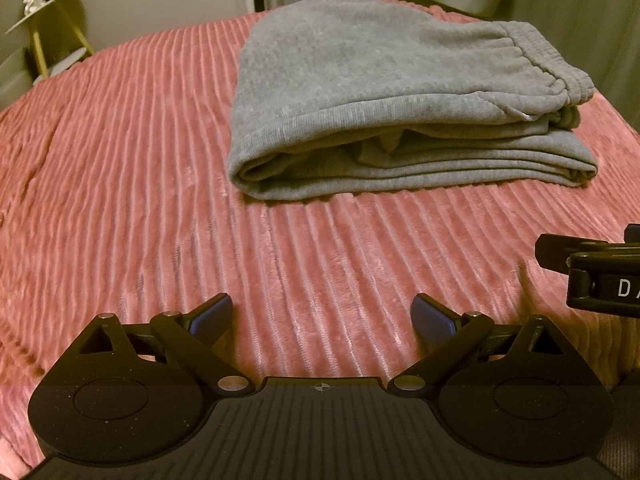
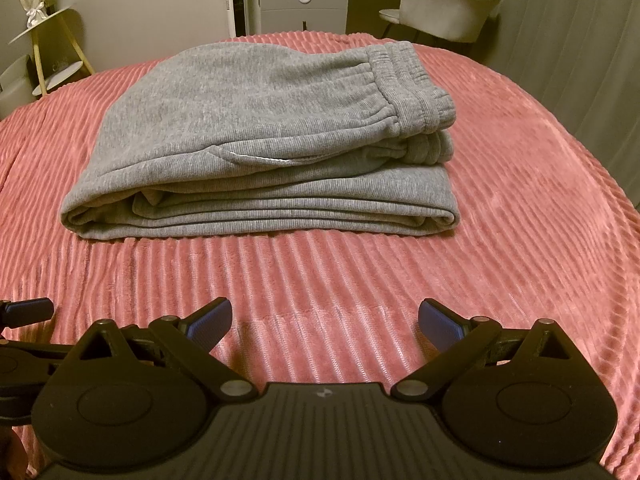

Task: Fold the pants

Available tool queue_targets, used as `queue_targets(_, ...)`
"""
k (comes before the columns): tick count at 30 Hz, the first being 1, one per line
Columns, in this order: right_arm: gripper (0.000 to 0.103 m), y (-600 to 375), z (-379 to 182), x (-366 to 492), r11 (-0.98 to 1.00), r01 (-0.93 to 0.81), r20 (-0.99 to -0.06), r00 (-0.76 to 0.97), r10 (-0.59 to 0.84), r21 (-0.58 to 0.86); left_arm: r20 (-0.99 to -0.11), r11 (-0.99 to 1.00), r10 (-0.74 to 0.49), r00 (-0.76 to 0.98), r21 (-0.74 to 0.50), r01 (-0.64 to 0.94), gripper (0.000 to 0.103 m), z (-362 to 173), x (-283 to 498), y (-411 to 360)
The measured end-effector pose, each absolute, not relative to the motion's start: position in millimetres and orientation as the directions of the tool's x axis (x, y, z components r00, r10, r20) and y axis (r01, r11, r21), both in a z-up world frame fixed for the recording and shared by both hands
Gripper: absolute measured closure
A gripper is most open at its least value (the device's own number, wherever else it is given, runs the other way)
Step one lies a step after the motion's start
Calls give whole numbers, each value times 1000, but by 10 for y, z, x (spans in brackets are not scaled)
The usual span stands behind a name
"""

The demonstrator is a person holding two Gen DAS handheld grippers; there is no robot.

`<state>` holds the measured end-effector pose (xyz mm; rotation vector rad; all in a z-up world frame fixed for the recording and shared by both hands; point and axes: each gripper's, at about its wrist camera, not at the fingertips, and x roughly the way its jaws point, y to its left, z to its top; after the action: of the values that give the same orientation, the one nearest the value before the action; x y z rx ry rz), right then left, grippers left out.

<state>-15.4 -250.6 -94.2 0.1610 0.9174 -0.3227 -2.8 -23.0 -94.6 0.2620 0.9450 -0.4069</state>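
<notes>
Pink ribbed bedspread (image 2: 320, 280) is my landmark, fills most of both views. Grey sweatpants (image 2: 256, 144) lie on it toward its far side, already stacked in several layers, elastic waistband (image 2: 404, 84) on top at the right end. I'd judge them soft, thick, fairly heavy for cloth, not slippery, nothing fragile. Layers could slide apart if lifted by one edge, so best hold looks like the rounded fold at the stack's left end or pinching the full thickness of the near edge.

Fold looks about done.

Beyond the bedspread: grey chair (image 2: 448, 4), small cabinet (image 2: 304, 4), side stand (image 2: 44, 36); none in the way.

My left gripper (image 1: 322, 316) and right gripper (image 2: 325, 320) hover over the near bedspread, jaws spread wide, holding nothing, well short of the pants.
</notes>
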Motion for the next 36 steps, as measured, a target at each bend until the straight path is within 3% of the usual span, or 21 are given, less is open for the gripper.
queue_targets(36,4,-2510,-948,-157,940,341,-801,562,-208,-5,-826,900,-213,521,42,434,4,-911,-13,-220)
